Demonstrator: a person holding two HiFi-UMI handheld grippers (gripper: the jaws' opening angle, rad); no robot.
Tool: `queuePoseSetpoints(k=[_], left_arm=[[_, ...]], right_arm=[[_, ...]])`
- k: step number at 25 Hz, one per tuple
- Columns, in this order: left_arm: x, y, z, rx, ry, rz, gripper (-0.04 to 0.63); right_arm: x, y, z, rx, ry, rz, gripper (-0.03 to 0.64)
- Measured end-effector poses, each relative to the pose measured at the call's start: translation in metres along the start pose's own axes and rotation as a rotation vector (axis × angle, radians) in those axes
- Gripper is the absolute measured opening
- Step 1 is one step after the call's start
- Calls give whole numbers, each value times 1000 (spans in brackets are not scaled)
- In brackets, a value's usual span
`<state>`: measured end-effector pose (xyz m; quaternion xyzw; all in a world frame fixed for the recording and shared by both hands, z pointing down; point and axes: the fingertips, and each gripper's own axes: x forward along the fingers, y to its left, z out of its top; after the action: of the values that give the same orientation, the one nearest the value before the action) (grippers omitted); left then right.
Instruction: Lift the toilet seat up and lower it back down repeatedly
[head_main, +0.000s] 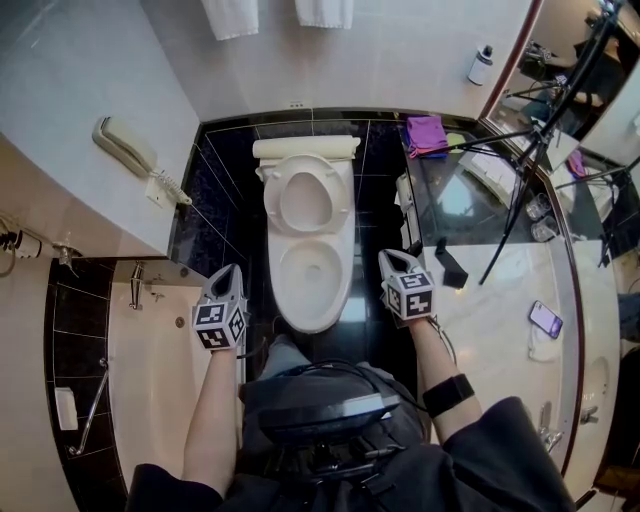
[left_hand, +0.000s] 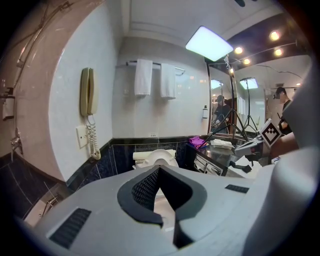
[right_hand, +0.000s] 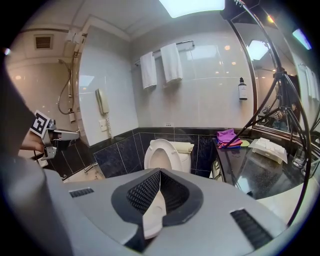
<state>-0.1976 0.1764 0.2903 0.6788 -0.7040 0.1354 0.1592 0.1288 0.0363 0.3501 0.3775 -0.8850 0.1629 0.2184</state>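
Hiding most of the toilet bowl (right_hand: 153, 216), left gripper (left_hand: 159, 169) and right gripper (right_hand: 159, 171) jaws sit closed, empty

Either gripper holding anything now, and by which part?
Nothing held. Left gripper and right gripper are both shut and empty, either side of the toilet bowl.

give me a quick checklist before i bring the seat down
1. Toilet seat fully raised, leaning back at the tank: ok.
2. Bowl rim free of anything the seat would land on: ok.
3. Left gripper empty: ok, shut on nothing.
4. Right gripper empty: ok, shut on nothing.
5. A gripper placed at the seat's top edge: not ok; both sit beside the bowl's front, short of the seat.
6. Hinge condition: cannot tell, hidden behind the seat.
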Motion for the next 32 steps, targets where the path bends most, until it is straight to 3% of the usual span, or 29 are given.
queuePoseSetpoints(k=[10,16,19,27,32], left_arm=[[8,1,-4,14,24,-14,0],[27,6,-1,25,41,-39,0],[45,7,0,44,56,-67,0],[117,8,3,115,100,-152,0],[162,9,4,159,110,-189,0]], right_arm=[[7,4,-3,5,16,3,17],[23,-2,9,-26,33,-49,23],[38,-3,20,-48,38,-53,77],[116,-14,46,-214,111,-63,172],[174,-22,59,-342,159,-64,192]])
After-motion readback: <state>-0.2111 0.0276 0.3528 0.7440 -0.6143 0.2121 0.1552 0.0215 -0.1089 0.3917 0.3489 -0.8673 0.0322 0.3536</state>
